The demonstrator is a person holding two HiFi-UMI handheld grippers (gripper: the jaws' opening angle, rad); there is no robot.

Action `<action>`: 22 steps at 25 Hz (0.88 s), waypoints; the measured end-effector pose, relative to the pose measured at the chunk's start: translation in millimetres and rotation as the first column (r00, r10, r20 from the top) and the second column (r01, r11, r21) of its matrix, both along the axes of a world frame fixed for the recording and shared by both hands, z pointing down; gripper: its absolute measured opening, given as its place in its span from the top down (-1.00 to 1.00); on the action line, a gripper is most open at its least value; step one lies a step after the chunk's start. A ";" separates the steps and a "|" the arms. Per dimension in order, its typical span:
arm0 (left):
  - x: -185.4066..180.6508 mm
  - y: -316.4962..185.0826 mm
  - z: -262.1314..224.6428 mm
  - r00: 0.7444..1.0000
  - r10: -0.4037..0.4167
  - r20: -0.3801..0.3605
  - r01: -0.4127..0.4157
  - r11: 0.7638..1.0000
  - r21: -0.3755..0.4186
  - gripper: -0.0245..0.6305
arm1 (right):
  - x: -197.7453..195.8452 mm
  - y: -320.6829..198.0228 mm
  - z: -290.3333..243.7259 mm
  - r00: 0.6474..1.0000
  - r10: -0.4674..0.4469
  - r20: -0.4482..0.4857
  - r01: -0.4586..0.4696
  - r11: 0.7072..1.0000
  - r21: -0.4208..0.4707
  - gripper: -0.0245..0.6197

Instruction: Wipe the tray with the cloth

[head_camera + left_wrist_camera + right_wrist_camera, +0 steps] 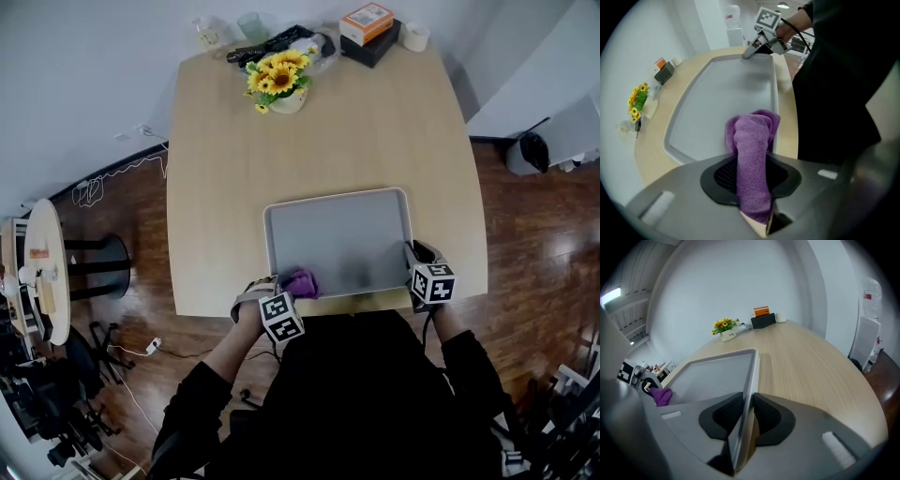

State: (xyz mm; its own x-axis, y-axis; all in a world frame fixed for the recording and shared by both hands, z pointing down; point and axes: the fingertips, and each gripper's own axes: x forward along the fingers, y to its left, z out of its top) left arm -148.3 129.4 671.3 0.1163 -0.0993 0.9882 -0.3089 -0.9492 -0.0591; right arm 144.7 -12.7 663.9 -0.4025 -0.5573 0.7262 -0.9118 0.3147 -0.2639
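A grey rectangular tray (pixel 375 197) lies on the wooden table near its front edge. My left gripper (pixel 292 289) is shut on a purple cloth (pixel 301 282) and holds it down on the tray's near left corner. In the left gripper view the cloth (pixel 752 154) is pinched between the black pads, over the tray (pixel 693 126). My right gripper (pixel 412 255) is shut on the tray's rim at the near right corner. In the right gripper view the tray's rim (pixel 752 380) runs between the two pads, and the cloth (pixel 661 395) shows at the far left.
A pot of sunflowers (pixel 278 79) stands at the table's far side, with a black box and an orange box (pixel 367 22) on it, a white cup (pixel 414 36) and a dark bag beside them. A round side table (pixel 45 267) stands at the left on the wooden floor.
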 end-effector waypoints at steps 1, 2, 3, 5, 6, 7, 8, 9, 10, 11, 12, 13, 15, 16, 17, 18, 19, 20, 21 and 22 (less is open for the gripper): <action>-0.3 1.3 1.0 1.000 0.001 0.001 -0.001 1.000 0.006 0.65 | -0.2 -0.1 -0.2 1.000 0.000 0.003 0.000 1.000 0.003 0.69; 3.2 1.6 1.4 1.000 -0.001 -0.010 0.001 1.000 0.005 0.64 | -0.2 0.0 -0.5 1.000 0.000 0.007 0.000 1.000 0.006 0.69; 13.3 1.3 0.4 0.999 -0.011 -0.043 0.011 1.000 -0.007 0.64 | 0.0 -0.1 -0.7 1.000 0.000 0.012 0.000 1.000 0.009 0.69; 52.1 -3.6 -3.9 0.988 -0.046 -0.145 0.039 0.998 -0.052 0.65 | 0.6 -1.1 -1.0 1.000 0.001 0.022 -0.002 1.000 0.016 0.69; 78.1 -8.3 -6.0 0.981 -0.049 -0.189 0.036 0.997 -0.072 0.65 | 1.0 -1.5 -0.9 1.000 0.002 0.027 -0.002 1.000 0.019 0.69; 106.5 -13.7 -7.6 0.975 -0.028 -0.222 0.010 0.997 -0.082 0.65 | 1.3 -1.7 -0.6 0.999 0.002 0.033 -0.002 1.000 0.021 0.69; 135.4 -18.9 -8.0 0.971 0.014 -0.240 -0.035 0.996 -0.081 0.65 | 1.2 -1.7 -0.3 0.999 0.000 0.040 -0.001 1.000 0.023 0.69; 163.3 -23.8 -7.2 0.967 0.070 -0.246 -0.091 0.993 -0.072 0.64 | 0.8 -1.7 0.0 0.999 -0.003 0.046 0.002 1.000 0.023 0.69; 189.4 -27.9 -5.8 0.961 0.131 -0.243 -0.150 0.987 -0.061 0.64 | 0.3 -1.6 0.3 0.999 -0.009 0.052 0.008 1.000 0.021 0.69; 213.3 -31.3 -4.4 0.953 0.190 -0.236 -0.208 0.977 -0.050 0.64 | -0.2 -1.2 0.5 0.998 -0.016 0.058 0.015 1.000 0.019 0.69; 234.6 -34.4 -3.6 0.943 0.244 -0.228 -0.260 0.965 -0.042 0.64 | -0.6 -0.9 0.6 0.998 -0.024 0.065 0.022 1.000 0.016 0.69; 252.9 -37.6 -3.1 0.931 0.293 -0.219 -0.307 0.951 -0.035 0.64 | -0.8 -0.8 0.5 0.997 -0.031 0.071 0.030 0.999 0.014 0.68; 277.5 -43.9 -1.9 0.904 0.385 -0.186 -0.397 0.917 -0.030 0.64 | -0.4 -0.8 0.0 0.996 -0.044 0.076 0.043 0.999 0.014 0.68; 283.5 -47.6 -1.4 0.889 0.426 -0.167 -0.436 0.899 -0.033 0.64 | 0.0 -0.6 -0.4 0.996 -0.048 0.073 0.047 0.999 0.015 0.68; 285.5 -52.6 -1.0 0.878 0.453 -0.154 -0.463 0.885 -0.037 0.64 | 0.1 -0.3 -0.6 0.996 -0.049 0.070 0.048 0.999 0.015 0.68; 283.8 -60.0 -0.7 0.874 0.463 -0.148 -0.474 0.880 -0.040 0.64 | 0.0 0.2 -0.6 0.996 -0.047 0.070 0.046 0.999 0.014 0.68; 279.2 -69.8 -0.3 0.876 0.459 -0.148 -0.469 0.882 -0.042 0.63 | -0.3 0.5 -0.3 0.996 -0.044 0.076 0.044 0.999 0.012 0.68; 273.4 -81.1 -0.3 0.882 0.447 -0.152 -0.458 0.888 -0.045 0.63 | -0.6 0.8 0.1 0.995 -0.043 0.085 0.042 0.999 0.010 0.68; 267.9 -92.9 -0.8 0.887 0.434 -0.157 -0.446 0.893 -0.051 0.63 | -0.6 1.0 0.1 0.994 -0.044 0.097 0.043 0.999 0.010 0.68; 263.5 -105.1 -1.8 0.890 0.427 -0.158 -0.440 0.896 -0.055 0.63 | -0.3 1.1 -0.2 0.993 -0.047 0.106 0.046 0.999 0.011 0.67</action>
